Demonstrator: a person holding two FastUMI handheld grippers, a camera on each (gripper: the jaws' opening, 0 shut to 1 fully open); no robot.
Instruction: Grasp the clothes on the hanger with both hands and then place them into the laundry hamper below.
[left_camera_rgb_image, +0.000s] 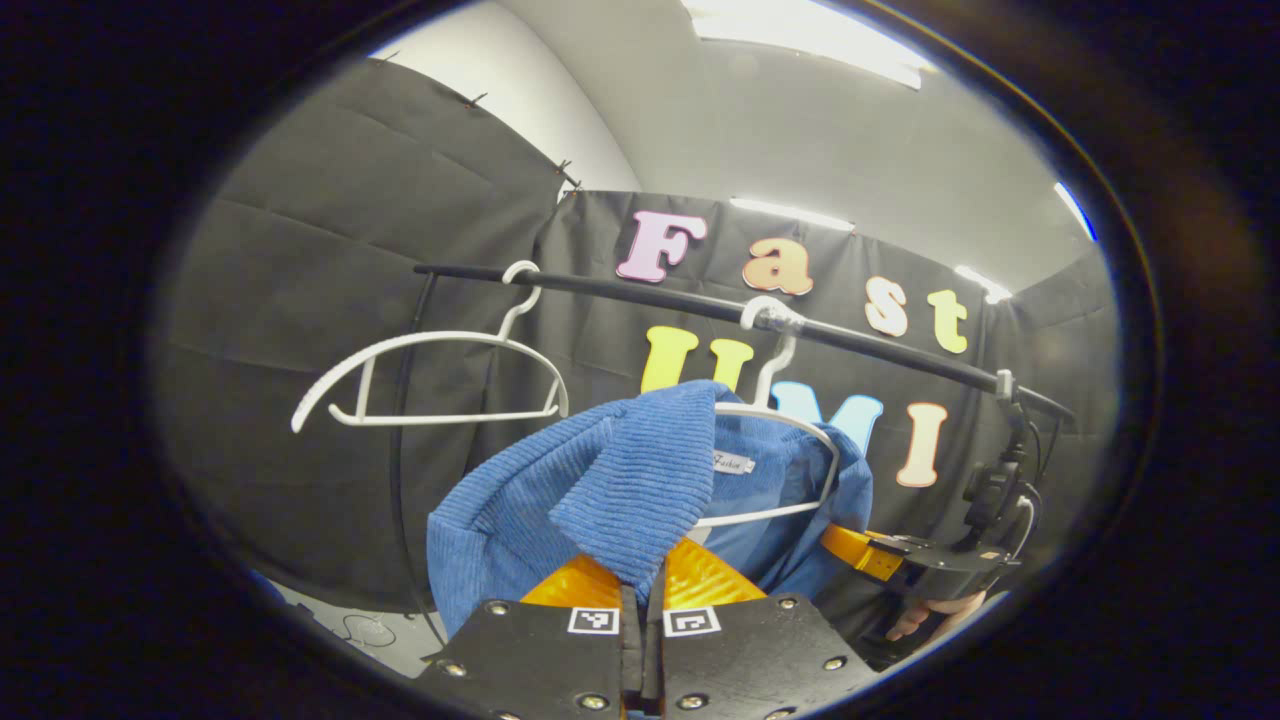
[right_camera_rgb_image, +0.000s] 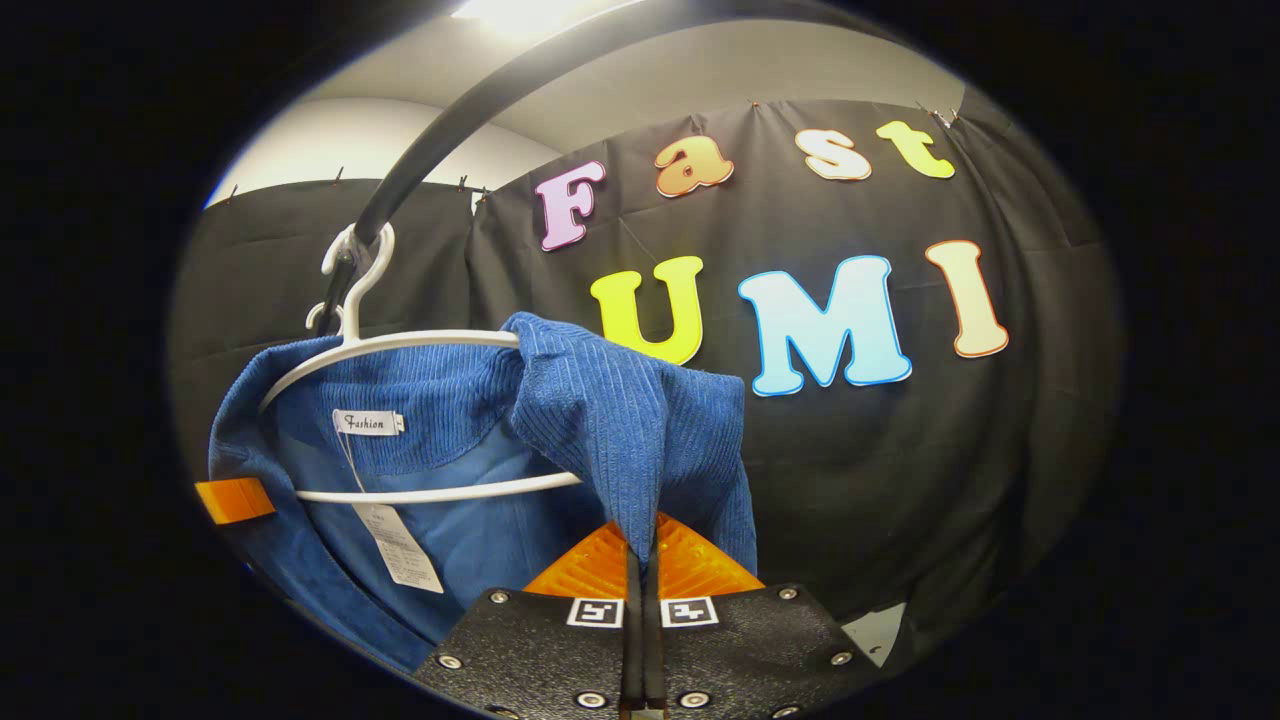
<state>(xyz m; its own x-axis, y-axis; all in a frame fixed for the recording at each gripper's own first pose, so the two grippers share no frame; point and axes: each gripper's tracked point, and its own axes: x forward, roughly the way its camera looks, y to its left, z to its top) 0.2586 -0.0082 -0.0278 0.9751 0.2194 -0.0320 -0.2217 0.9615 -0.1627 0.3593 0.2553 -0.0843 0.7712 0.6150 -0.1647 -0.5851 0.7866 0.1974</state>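
Left gripper view shows a blue corduroy jacket (left_camera_rgb_image: 610, 490) draped on a white plastic hanger (left_camera_rgb_image: 790, 440) that hooks over a black rail (left_camera_rgb_image: 700, 305); its ribbed cloth is bunched up toward the camera, a smoother blue lining shows inside the collar, and a small white neck label (left_camera_rgb_image: 733, 463) sits there. The left gripper (left_camera_rgb_image: 641, 585) is clamped on a fold of the jacket's shoulder, both fingers pressed together on the cloth. A second white hanger (left_camera_rgb_image: 430, 375) hangs bare on the same rail, to the left and well apart from the jacket. Lower right in this view, the other gripper (left_camera_rgb_image: 905, 560) reaches in at the jacket's far side, with part of a hand (left_camera_rgb_image: 930, 615) behind it. Right gripper view looks at the jacket from the other side: the right gripper (right_camera_rgb_image: 641, 555) is closed on a hanging fold of corduroy, its fingers meeting on the cloth. A long white paper tag (right_camera_rgb_image: 400, 545) dangles from the neck label against the lining, and the hanger's thin lower bar crosses in front of the lining. The curved hook sits on the rail at upper left.
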